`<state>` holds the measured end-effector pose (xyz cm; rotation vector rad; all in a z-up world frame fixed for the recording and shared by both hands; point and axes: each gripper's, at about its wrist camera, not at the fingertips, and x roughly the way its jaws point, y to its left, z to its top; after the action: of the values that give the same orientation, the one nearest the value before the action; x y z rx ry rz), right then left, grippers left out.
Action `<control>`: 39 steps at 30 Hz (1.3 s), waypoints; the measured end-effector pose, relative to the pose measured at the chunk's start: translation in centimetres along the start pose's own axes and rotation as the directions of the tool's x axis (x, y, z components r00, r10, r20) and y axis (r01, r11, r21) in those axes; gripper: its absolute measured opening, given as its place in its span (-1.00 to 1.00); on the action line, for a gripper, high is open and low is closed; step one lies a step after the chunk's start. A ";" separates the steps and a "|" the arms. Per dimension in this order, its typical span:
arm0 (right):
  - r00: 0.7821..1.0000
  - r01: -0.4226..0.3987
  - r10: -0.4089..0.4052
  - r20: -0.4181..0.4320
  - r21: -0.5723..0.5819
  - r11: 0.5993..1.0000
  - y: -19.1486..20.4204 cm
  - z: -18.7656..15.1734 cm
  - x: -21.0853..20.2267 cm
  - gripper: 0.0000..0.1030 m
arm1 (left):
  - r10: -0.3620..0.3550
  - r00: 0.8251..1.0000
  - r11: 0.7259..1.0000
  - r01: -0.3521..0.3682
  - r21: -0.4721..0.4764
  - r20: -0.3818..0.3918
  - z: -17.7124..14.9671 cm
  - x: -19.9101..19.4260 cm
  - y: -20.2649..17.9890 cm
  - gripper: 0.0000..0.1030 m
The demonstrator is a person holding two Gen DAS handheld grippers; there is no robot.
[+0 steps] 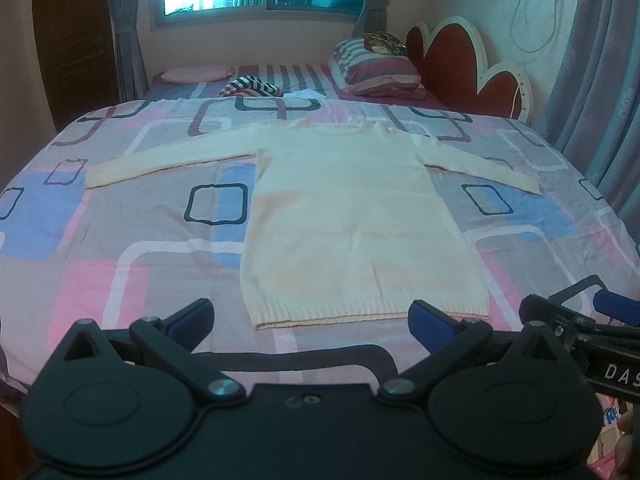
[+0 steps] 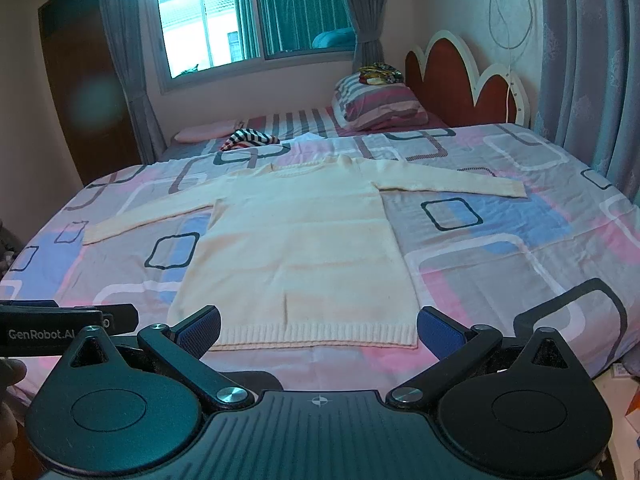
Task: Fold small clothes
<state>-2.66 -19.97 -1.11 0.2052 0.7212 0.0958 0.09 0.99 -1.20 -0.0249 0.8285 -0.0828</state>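
A cream knitted long-sleeved sweater (image 1: 344, 216) lies flat on the bed, hem toward me, both sleeves spread out to the sides. It also shows in the right wrist view (image 2: 296, 248). My left gripper (image 1: 310, 320) is open and empty, held just short of the hem above the bed's front edge. My right gripper (image 2: 318, 330) is open and empty, also just short of the hem. The right gripper's body shows at the right edge of the left wrist view (image 1: 592, 316). The left gripper's body shows at the left edge of the right wrist view (image 2: 60, 326).
The bed (image 1: 132, 248) has a pink, blue and grey patterned cover. At the far end lie striped pillows (image 1: 376, 68), a pink pillow (image 1: 196, 75) and a striped cloth (image 1: 250, 86). A red headboard (image 1: 464, 68) stands at the right, curtains (image 1: 600, 92) beyond it.
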 end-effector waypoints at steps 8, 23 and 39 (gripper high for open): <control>1.000 -0.001 0.001 -0.007 0.000 1.000 0.1 0.0 0.2 1.00 | 0.000 1.000 1.000 0.000 0.001 0.003 0.0 0.0 0.0 0.99; 1.000 0.003 -0.003 -0.008 0.013 1.000 -1.1 -0.1 0.1 1.00 | 0.001 1.000 1.000 -0.001 0.006 0.006 0.0 -0.2 -1.4 0.99; 1.000 0.008 -0.007 -0.016 0.013 1.000 -2.0 0.1 0.3 1.00 | 0.010 1.000 1.000 -0.010 -0.004 -0.003 0.7 0.4 -2.0 0.99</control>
<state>-2.36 -21.88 -1.71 0.2147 0.7386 0.0855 0.78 -1.02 -0.87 -0.0245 0.8317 -0.0712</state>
